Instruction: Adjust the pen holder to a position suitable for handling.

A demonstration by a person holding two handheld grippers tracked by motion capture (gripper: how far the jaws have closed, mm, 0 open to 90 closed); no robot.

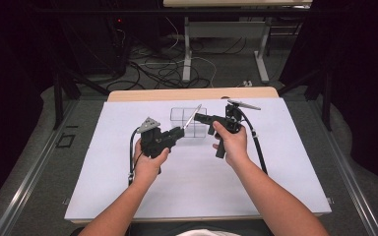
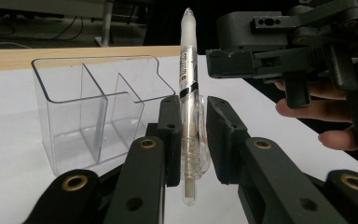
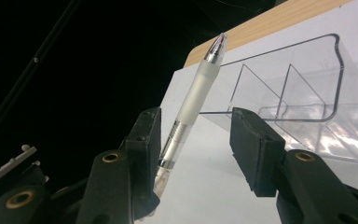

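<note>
I have the pen clamped upright in my left tongs, held above the white worktop just in front of the clear three-compartment holder. My right tongs stand partly open around the pen's upper barrel, one pad beside it, the other clear, gripping nothing. This looks like a handover: next I should close the right tongs squarely on the barrel before the left lets go.

Dark room, grey floor, tangled cables
</note>
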